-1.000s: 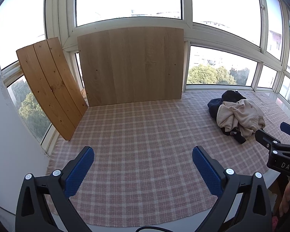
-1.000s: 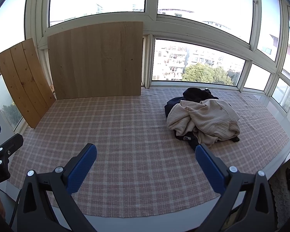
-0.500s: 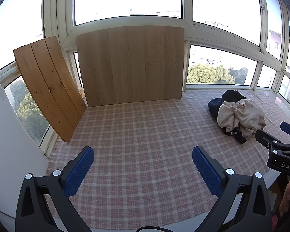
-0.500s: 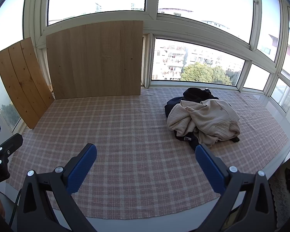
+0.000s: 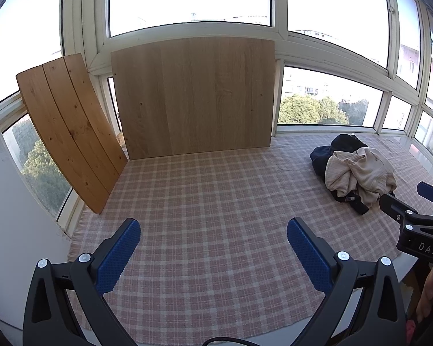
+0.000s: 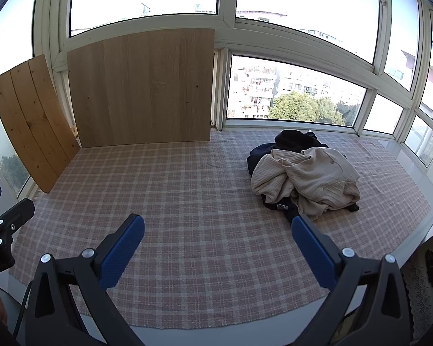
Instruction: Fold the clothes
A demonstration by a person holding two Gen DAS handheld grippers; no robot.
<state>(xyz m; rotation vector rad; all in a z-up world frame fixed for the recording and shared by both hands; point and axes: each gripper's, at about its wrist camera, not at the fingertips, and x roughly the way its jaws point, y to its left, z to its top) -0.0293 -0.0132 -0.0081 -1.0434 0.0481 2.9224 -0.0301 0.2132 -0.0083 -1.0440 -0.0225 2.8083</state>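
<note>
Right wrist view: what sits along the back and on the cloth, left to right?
Pine slat panel → oak-look board → dark garment → cream knit top, heaped on the dark garment. All on the plaid cloth.

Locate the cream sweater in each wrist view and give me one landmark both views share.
Left wrist view: cream sweater at the right edge, mid-height, crumpled on dark clothes.
Right wrist view: cream sweater right of centre, just beyond the right gripper, which is open.
Shared landmark: the large wooden board leaning against the window, left of the pile.
</note>
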